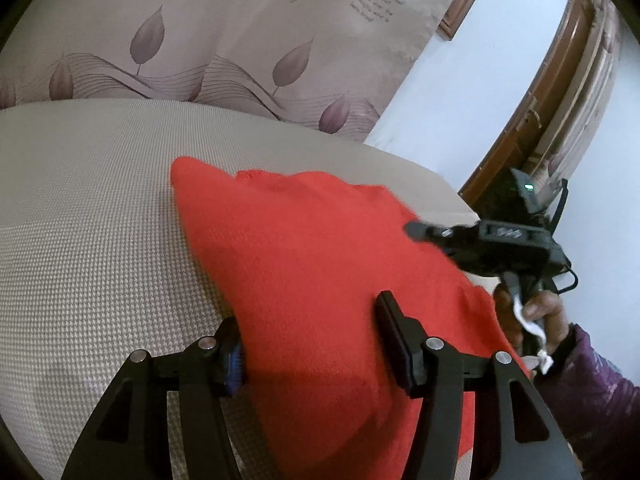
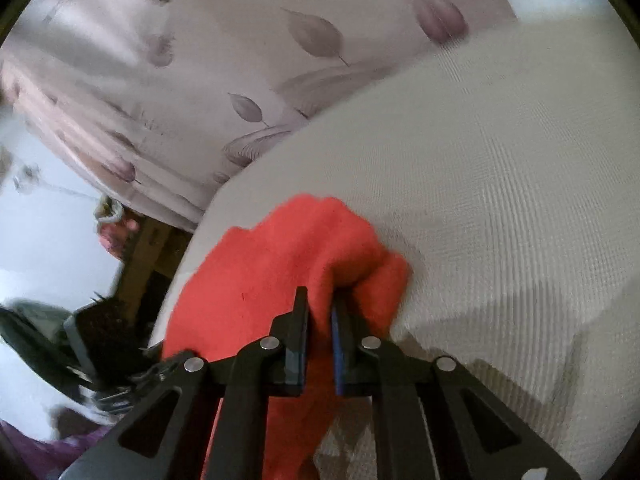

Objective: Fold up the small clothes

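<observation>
Right gripper [image 2: 320, 308] pinching red garment [image 2: 280, 256], leaf-print curtain [image 2: 168, 80] behind

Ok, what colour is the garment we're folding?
Plain red-orange, no print visible. It shows best in the left wrist view, spread on the beige textured cover.

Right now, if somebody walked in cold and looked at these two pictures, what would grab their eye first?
The bright red garment jumps out, spread on the pale woven cushion. Next, the right gripper is pinched shut on a bunched fold of it, while the left gripper stands open astride its near edge. Behind hangs a curtain printed with mauve leaves.
</observation>
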Available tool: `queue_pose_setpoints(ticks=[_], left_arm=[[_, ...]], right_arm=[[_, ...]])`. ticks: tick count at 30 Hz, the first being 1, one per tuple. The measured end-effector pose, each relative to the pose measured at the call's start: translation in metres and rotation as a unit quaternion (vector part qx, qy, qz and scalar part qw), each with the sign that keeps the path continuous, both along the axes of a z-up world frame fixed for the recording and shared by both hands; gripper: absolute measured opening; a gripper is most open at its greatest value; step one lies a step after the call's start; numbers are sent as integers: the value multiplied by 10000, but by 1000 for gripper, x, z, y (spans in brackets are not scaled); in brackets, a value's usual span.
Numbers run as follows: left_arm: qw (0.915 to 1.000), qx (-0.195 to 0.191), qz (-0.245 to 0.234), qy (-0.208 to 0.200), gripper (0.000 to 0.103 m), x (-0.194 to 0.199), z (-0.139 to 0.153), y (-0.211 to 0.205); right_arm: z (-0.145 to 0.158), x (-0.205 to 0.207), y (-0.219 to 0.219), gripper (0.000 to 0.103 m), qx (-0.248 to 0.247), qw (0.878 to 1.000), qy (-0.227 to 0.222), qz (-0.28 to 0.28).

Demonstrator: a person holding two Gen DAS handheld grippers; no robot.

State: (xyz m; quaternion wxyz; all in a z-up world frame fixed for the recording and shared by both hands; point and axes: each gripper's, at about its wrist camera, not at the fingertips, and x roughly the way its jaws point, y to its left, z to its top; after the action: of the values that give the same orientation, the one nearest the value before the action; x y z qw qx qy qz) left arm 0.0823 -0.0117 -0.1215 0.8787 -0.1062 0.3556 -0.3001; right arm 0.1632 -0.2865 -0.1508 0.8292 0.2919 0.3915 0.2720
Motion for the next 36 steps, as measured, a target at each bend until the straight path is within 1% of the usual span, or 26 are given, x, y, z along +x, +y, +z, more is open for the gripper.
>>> queue_pose_setpoints(ticks=[1, 2, 4, 5, 6, 8, 9, 13, 14, 15, 16, 17, 18, 19, 21, 22, 23, 24, 25, 26, 27, 29, 31, 34, 35, 36], left_arm=[[10000, 25, 4, -35, 56, -1, 1, -1], [9999, 52, 5, -88, 56, -3, 2, -1], [9997, 78, 29, -213, 56, -9, 5, -1], [9995, 77, 44, -289, 56, -14, 7, 0], [9994, 71, 68, -337, 57, -19, 9, 1], [9992, 3, 118, -370, 58, -26, 11, 4], [9993, -77, 139, -339, 58, -28, 11, 7], [9986, -411, 224, -229, 58, -40, 11, 21], [9984, -437, 251, -264, 58, -44, 11, 24], [9983, -399, 262, -347, 58, -50, 11, 25], [9983, -310, 254, -433, 58, -55, 10, 26], [9983, -185, 226, -500, 58, -59, 10, 25], [9985, -72, 195, -499, 58, -61, 9, 23], [9987, -29, 161, -479, 58, -63, 9, 23], [9982, -8, 136, -578, 58, -69, 12, 24], [9978, 21, 139, -652, 58, -74, 14, 25], [9977, 57, 120, -666, 58, -77, 16, 25], [9977, 81, 90, -663, 58, -80, 17, 24], [9977, 94, 59, -667, 58, -85, 18, 24], [9975, 120, 16, -697, 58, -90, 19, 22], [9974, 148, -27, -707, 58, -95, 20, 19], [9973, 201, -185, -687, 58, -103, 22, 12], [9963, 211, -314, -768, 58, -113, 25, 4], [9944, 118, -562, -885, 58, -117, 33, -12], [9932, 52, -621, -983, 58, -115, 37, -20], [9924, -15, -665, -1033, 58, -112, 37, -27]], right_arm=[[4, -7, -8, 16, 150, 9997, -95, -156], [11, -16, -15, 17, 205, 9991, -249, -277], [23, -35, -22, 17, 282, 9981, -384, -393], [30, -49, -21, 17, 323, 9977, -491, -347], [40, -66, -14, 17, 235, 9976, -618, -217], [51, -96, 3, 18, -126, 9969, -758, 144], [52, -111, 15, 19, -389, 9961, -727, 321], [35, -134, 50, 19, -1044, 9916, -347, 679], [27, -135, 58, 18, -1310, 9889, -188, 678], [24, -136, 61, 9, -1381, 9879, -136, 695], [22, -138, 61, 6, -1333, 9884, -150, 707], [22, -141, 59, 6, -1260, 9896, -188, 674], [27, -143, 54, 5, -1076, 9920, -265, 599], [32, -144, 50, 5, -808, 9946, -327, 564], [38, -151, 33, 4, -135, 9979, -425, 477], [36, -152, 26, 4, 47, 9985, -377, 405], [27, -149, 20, 4, 75, 9992, -216, 319], [12, -145, 14, 4, -54, 9998, 68, 195], [-4, -141, 9, 4, -28, 9992, 368, 123], [-19, -139, 4, 3, 172, 9979, 605, 144], [-22, -138, 4, 3, 227, 9977, 613, 170], [-18, -136, 6, 4, 167, 9985, 502, 158], [-15, -138, 9, 4, 143, 9988, 420, 210], [-16, -137, 14, 4, 191, 9984, 452, 273], [-15, -138, 14, 4, 205, 9984, 435, 283], [-16, -145, 14, 4, 185, 9985, 423, 278]])
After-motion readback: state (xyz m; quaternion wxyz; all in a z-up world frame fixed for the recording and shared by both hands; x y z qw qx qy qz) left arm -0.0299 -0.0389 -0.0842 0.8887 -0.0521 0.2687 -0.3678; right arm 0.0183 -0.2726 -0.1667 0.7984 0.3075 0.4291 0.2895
